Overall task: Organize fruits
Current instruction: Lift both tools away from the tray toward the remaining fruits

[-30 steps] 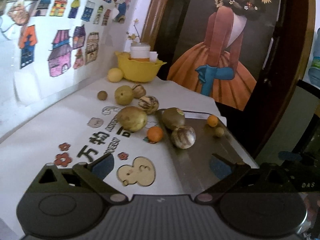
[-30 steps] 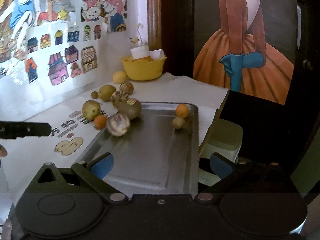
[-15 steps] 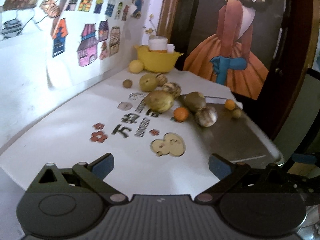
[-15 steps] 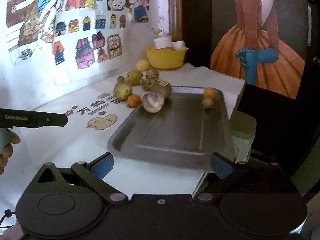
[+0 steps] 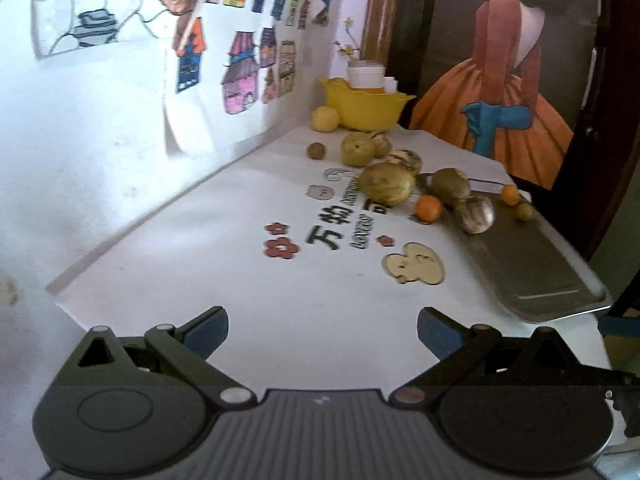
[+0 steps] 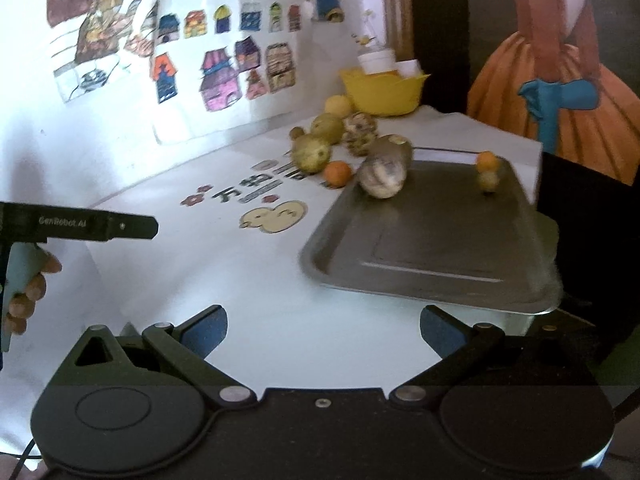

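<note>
Both grippers, left (image 5: 322, 332) and right (image 6: 323, 332), spread empty, well short of fruit; next: reach orange (image 5: 428, 208), move to tray (image 5: 536, 280).

Bright glare washes the wall (image 5: 100, 128) toward nine o'clock; three o'clock sinks dim; the tray (image 6: 436, 240) blurs, fisheye edges bend.

Left gripper (image 5: 322, 332) and right gripper (image 6: 323, 332) each hover with jaws spread wide and nothing between them; the left hand (image 6: 24, 292) grips its handle at nine o'clock.
</note>
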Available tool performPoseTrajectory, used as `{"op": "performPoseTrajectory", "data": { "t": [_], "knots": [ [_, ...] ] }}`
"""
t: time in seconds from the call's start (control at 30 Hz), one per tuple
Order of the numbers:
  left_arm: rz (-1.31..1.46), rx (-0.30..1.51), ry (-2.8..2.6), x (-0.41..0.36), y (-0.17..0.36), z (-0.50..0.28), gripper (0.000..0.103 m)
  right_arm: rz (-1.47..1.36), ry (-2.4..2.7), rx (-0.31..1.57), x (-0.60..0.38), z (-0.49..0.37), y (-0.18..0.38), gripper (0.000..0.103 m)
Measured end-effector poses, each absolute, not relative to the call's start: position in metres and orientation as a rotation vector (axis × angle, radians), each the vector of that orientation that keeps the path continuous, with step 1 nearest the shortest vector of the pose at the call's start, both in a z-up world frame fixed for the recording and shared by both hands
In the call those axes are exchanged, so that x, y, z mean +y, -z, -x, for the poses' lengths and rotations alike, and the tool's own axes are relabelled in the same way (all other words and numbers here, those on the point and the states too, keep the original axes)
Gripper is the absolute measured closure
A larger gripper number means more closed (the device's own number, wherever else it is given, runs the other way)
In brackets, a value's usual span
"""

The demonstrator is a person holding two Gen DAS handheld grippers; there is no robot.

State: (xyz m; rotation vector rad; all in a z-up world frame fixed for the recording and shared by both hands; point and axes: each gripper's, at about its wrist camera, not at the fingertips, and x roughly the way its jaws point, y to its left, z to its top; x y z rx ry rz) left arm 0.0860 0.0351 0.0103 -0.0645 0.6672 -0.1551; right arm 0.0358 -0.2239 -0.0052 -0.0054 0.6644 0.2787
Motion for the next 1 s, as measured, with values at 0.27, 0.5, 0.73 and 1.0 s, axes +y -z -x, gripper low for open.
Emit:
{"op": "performPoseTrajectory", "data": {
  "t": [0.27, 0.5, 0.73, 1.0],
  "knots": [
    [0.064, 0.687, 0.11, 0.056, -0.008, -0.093, 0.0, 0.036, -0.349, 0.684, -0.197, -0.05, 0.008, 0.001],
    [0.053, 0.691, 0.093, 0.062, -0.011, -0.103, 0.0, 0.039, -0.376, 0.682, -0.189, -0.064, 0.005, 0.001],
    [0.048, 0.7, 0.095, 0.059, -0.009, -0.12, 0.0, 0.078, -0.382, 0.662, -0.186, -0.073, 0.002, 0.001],
    [0.055, 0.724, 0.11, 0.048, -0.003, -0.143, 0.0, 0.151, -0.381, 0.638, -0.194, -0.086, 0.003, 0.001]
  ]
}}
